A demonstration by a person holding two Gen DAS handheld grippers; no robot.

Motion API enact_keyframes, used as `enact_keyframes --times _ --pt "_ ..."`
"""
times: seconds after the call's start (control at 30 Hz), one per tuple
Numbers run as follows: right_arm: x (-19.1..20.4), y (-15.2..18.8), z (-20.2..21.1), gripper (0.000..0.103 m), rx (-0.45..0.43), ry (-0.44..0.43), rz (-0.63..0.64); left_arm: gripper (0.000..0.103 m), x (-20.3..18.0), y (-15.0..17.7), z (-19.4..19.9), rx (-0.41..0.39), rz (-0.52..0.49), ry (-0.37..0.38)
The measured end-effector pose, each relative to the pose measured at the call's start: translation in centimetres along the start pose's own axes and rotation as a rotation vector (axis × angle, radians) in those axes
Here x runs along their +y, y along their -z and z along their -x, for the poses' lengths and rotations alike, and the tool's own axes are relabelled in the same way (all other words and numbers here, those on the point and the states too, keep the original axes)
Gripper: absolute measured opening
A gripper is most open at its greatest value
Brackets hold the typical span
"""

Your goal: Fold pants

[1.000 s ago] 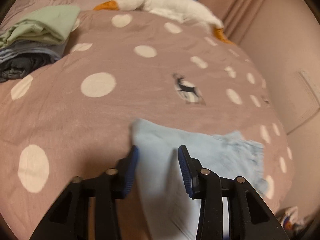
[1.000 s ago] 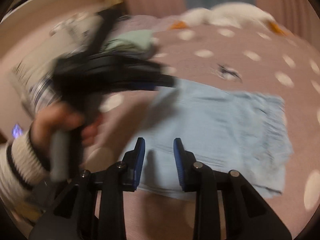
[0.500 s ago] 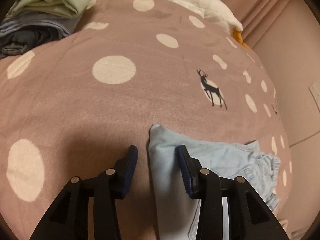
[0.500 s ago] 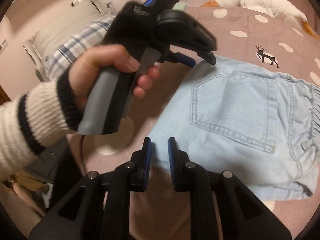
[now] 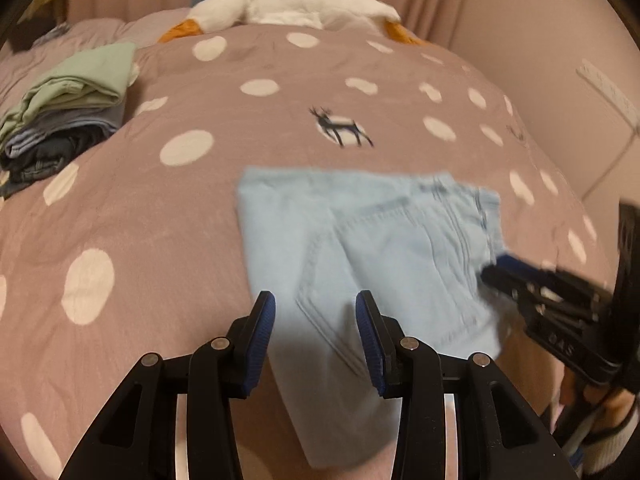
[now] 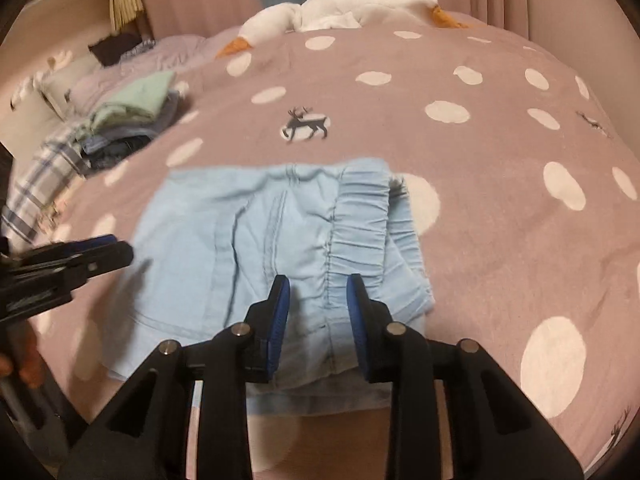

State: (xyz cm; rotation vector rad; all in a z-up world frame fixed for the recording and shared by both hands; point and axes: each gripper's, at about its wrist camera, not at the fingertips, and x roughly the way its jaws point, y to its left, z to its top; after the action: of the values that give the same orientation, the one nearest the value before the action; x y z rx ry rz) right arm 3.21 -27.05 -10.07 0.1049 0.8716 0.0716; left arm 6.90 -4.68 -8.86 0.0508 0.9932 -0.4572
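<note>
Light blue denim pants (image 5: 360, 248) lie folded into a flat rectangle on the polka-dot bed cover (image 5: 160, 208), back pocket up. In the right wrist view the pants (image 6: 248, 240) show their elastic waistband (image 6: 360, 216) at the right end. My left gripper (image 5: 316, 312) is open and empty above the pants' left near edge. My right gripper (image 6: 318, 300) is open and empty over the waistband end. Each gripper shows in the other's view, the right one (image 5: 504, 268) at the pants' right edge, the left one (image 6: 108, 248) at their left edge.
A stack of folded clothes (image 5: 68, 108) with a green piece on top sits at the left of the bed, also in the right wrist view (image 6: 128, 116). A white goose plush (image 5: 304, 4) lies at the far end. A wall (image 5: 560, 80) runs along the right.
Both grippers have pulled back and risen from the pants. The right gripper's jaws have opened wider and it has moved from the left end to the waistband end.
</note>
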Motion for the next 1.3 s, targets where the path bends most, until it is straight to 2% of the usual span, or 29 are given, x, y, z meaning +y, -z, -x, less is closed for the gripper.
enact_keyframes --times 0.07,0.13,0.2,0.5,0.63,0.67,0.77,0.9,1.07,1.3 --pt "0.7 0.4 0.0 0.032 -0.011 0.020 0.034 0.040 -0.4 0.7 -1.1 0.039 -0.021 -0.016" --pt "0.3 0.3 -0.1 0.035 -0.008 -0.001 0.019 0.040 -1.0 1.4 -2.3 0.068 -0.055 -0.055" --pt "0.0 0.2 -0.1 0.035 -0.003 -0.022 -0.012 0.040 -1.3 1.5 -2.3 0.055 -0.074 -0.077" --pt "-0.7 0.7 1.4 0.035 -0.013 -0.062 -0.085 0.040 -1.1 2.2 -0.9 0.050 -0.038 -0.068" --pt "-3.4 1.1 3.0 0.065 -0.061 -0.177 -0.235 0.041 0.3 2.5 -0.1 0.045 0.003 -0.053" --pt "-3.9 1.1 3.0 0.066 -0.059 -0.186 -0.263 0.042 0.7 2.5 -0.1 0.048 0.029 -0.045" --pt "-5.5 1.7 2.6 0.066 -0.034 -0.191 -0.343 0.053 1.5 2.8 0.1 0.049 0.083 -0.024" --pt "-5.4 2.2 2.5 0.066 -0.025 -0.194 -0.362 0.054 1.8 2.9 0.3 0.043 0.104 -0.030" --pt "-4.2 1.6 2.7 0.066 -0.041 -0.194 -0.329 0.054 1.6 2.7 0.4 0.033 0.103 -0.038" --pt "-3.6 1.3 2.0 0.066 -0.020 -0.190 -0.314 0.054 1.6 2.7 0.4 0.034 0.096 -0.039"
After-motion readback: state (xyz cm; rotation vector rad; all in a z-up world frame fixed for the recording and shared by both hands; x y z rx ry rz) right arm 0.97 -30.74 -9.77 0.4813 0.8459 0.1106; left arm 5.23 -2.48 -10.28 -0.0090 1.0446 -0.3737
